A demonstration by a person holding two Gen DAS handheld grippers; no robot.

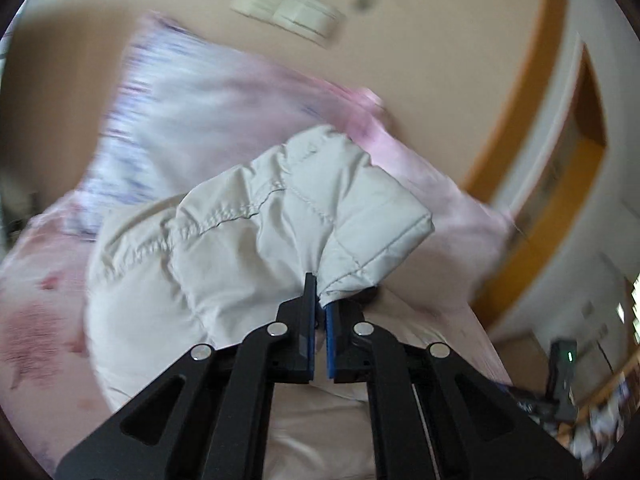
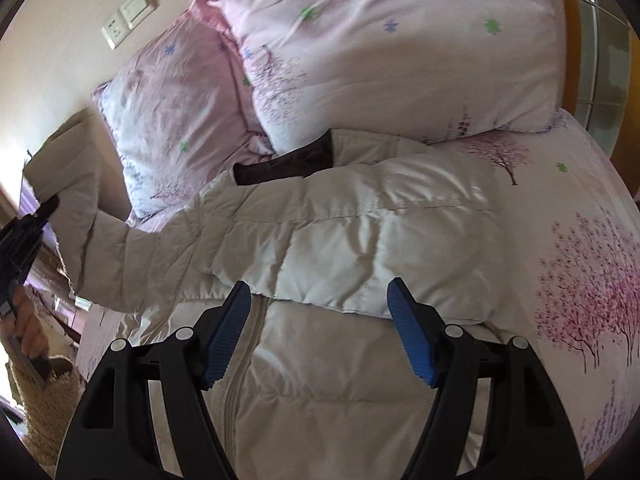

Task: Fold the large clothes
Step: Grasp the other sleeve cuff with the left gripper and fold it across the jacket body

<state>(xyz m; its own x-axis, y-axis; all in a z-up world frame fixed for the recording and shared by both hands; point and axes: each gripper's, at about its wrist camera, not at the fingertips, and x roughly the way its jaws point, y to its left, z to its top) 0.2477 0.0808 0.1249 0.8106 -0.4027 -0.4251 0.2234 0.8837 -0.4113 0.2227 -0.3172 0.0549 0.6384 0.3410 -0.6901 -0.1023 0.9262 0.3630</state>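
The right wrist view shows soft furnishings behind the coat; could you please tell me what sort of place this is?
Most likely a bedroom at home. A cream quilted puffer coat lies on a bed with a pink tree-print sheet, two pink floral pillows lean at its head, and white wall switches sit above.

I see the puffer jacket (image 2: 360, 240) across the middle of my right view, off-white to pale cream, quilted in broad stitched bands, with a dark brown collar (image 2: 288, 164) just above centre. Under it the bedsheet (image 2: 580, 260) is white, printed with pink blossom trees at the right edge. In the upper half, my two pillows (image 2: 400, 60) are pale pink and white, dotted with small green and blue-violet flowers. My right gripper (image 2: 320, 316) at the bottom is black with ribbed blue pads (image 2: 228, 336). In my left view, the left gripper (image 1: 320, 312) is black too, blue inside, and the sleeve (image 1: 320, 216) is the same cream. The wall (image 1: 440, 60) above is beige, with an orange-yellow door frame (image 1: 532, 100) at right.
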